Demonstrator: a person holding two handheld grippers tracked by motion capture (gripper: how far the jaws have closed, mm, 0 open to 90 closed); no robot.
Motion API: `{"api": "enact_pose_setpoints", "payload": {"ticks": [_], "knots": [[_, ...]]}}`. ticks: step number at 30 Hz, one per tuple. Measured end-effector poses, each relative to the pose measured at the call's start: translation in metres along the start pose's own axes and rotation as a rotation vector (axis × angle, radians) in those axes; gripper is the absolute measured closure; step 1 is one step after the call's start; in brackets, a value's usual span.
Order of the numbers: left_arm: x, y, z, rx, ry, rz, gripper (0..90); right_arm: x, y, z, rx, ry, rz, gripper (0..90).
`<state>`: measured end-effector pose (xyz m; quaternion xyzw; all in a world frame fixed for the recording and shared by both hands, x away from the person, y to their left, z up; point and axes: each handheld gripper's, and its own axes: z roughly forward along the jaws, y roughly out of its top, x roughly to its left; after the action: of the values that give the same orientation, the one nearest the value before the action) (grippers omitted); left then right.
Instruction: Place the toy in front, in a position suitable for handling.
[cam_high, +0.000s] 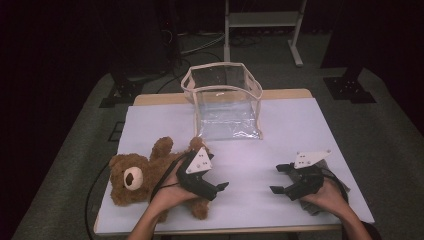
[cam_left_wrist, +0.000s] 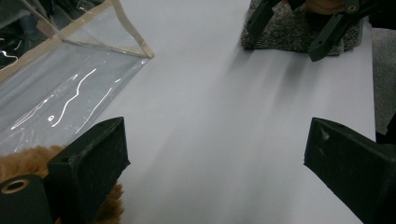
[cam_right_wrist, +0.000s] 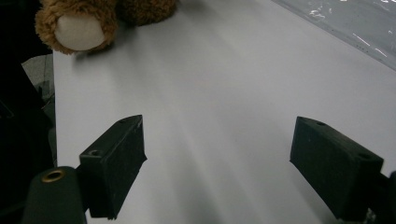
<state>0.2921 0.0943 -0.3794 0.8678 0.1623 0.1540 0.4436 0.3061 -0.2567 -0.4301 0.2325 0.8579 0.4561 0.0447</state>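
Observation:
A brown teddy bear (cam_high: 135, 177) lies on its back at the table's front left, partly under the person's left hand. My left gripper (cam_high: 220, 190) rests over the bear's leg, pointing right, open with nothing between its jaws; its own view shows it (cam_left_wrist: 217, 144) over bare table, with brown fur (cam_left_wrist: 28, 156) beside one jaw. My right gripper (cam_high: 276, 179) sits at the front right, pointing left, also open and holding nothing (cam_right_wrist: 217, 140). A grey cloth (cam_high: 311, 206) lies under the right hand and appears as a grey cloth (cam_left_wrist: 285, 32) behind the far gripper. The bear's foot (cam_right_wrist: 77, 23) is far ahead of the right jaws.
A clear plastic bag with beige trim (cam_high: 225, 100) stands open at the table's back middle; its side (cam_left_wrist: 60, 79) is close to the left gripper. The white table surface (cam_high: 300, 125) stretches between the grippers. A white metal frame (cam_high: 260, 20) and black stands stand on the floor behind.

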Motion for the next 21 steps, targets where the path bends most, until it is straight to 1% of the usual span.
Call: {"api": "enact_pose_setpoints", "payload": {"ticks": [3,7,9,13,15,21], "knots": [[0.000,0.000,0.001,-0.001,-0.005,-0.003,5.3,-0.002,-0.001,0.000,0.001,0.003,0.004,16.6],[-0.002,0.000,0.001,0.001,-0.014,0.002,5.3,-0.001,-0.001,0.001,0.004,0.001,0.004,16.6],[-0.003,0.001,0.000,-0.003,-0.022,0.013,5.4,0.001,0.001,0.000,0.001,-0.002,0.000,16.6],[-0.004,0.001,-0.003,-0.002,-0.027,0.020,5.8,0.003,0.002,0.000,-0.001,-0.002,0.001,16.4],[-0.003,0.002,-0.005,0.003,-0.025,0.032,5.8,0.003,0.003,0.000,-0.004,0.000,0.002,16.4],[0.004,0.008,-0.018,-0.024,-0.010,0.046,6.0,0.006,0.011,0.002,-0.004,0.012,-0.010,16.2]]}}
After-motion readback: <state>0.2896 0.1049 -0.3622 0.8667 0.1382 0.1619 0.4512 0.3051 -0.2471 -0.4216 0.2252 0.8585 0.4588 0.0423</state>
